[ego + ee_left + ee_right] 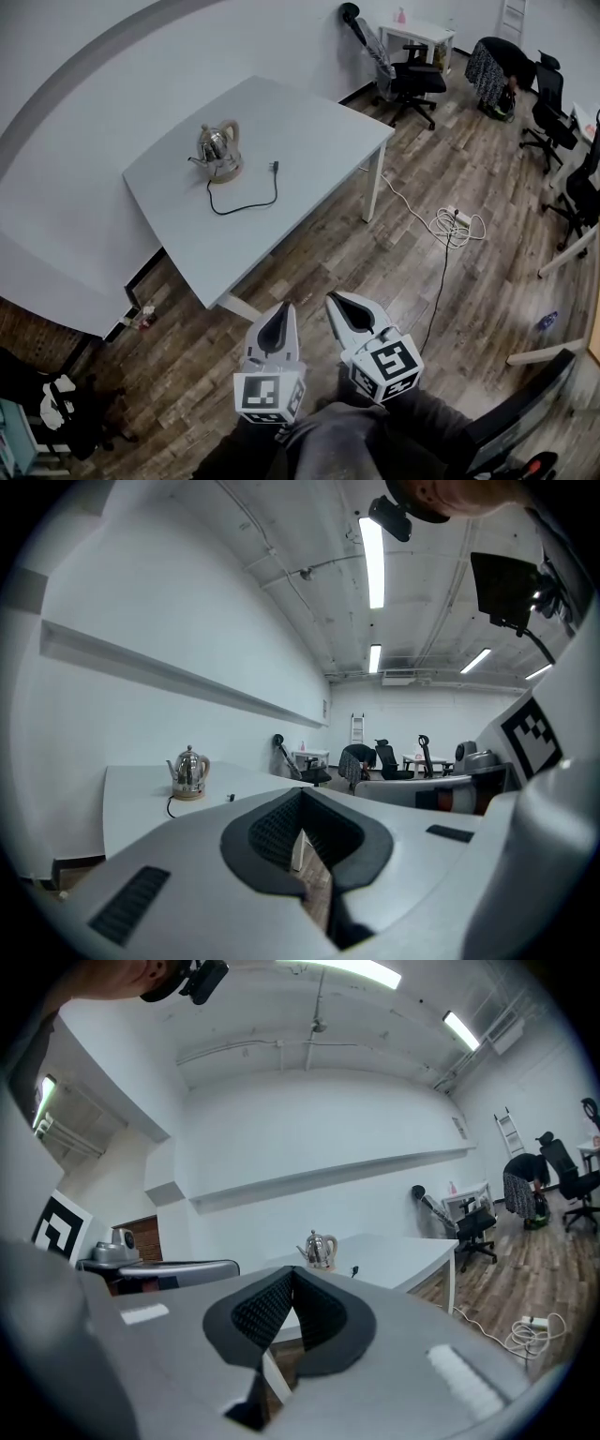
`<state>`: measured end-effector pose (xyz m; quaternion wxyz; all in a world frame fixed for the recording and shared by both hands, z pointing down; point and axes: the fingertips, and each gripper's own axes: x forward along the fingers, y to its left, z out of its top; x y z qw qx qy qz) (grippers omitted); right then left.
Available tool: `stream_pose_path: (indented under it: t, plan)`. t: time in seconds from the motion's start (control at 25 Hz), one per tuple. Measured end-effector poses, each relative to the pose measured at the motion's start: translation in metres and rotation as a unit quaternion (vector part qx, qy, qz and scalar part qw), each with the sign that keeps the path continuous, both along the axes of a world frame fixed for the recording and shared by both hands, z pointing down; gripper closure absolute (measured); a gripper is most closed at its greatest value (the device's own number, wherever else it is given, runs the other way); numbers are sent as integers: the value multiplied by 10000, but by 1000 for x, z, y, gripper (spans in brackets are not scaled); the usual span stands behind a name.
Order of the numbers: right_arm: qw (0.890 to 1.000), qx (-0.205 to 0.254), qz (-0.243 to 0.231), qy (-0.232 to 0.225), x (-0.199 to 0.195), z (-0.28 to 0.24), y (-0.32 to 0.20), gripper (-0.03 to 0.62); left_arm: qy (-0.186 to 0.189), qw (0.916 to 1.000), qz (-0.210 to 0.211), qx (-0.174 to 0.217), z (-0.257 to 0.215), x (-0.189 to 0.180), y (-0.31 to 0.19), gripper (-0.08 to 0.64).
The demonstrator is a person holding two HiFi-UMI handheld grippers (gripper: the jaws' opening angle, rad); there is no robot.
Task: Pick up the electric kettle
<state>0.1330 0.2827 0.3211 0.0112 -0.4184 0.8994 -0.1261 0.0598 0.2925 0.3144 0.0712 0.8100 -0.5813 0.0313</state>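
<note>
Left gripper (281,317) and right gripper (341,306) (both pressed shut, empty) are far from the electric kettle (219,148), which sits ahead on the table (309,141).

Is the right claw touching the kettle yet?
Apart. The head view shows the right claw over the floor, well short of the table where the kettle sits.

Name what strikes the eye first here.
A shiny steel electric kettle with a tan handle stands on the white rectangular table, its black power cord lying loose beside it, plug on the tabletop. At the bottom of the head view, the grey left gripper and right gripper hang shut and empty over the wooden floor, short of the table.
</note>
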Motion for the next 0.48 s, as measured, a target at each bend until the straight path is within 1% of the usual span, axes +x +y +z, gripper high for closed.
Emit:
stream_pose_path:
  t: [0.28, 0.48]
  plan:
    - [9998, 8, -156, -123, 24, 0, -43, 589, -111, 9998, -161, 52, -8, 25, -42, 561]
    - [9994, -1, -312, -171, 19, -1, -66, 589, -177, 9994, -310, -35, -5, 19, -62, 561]
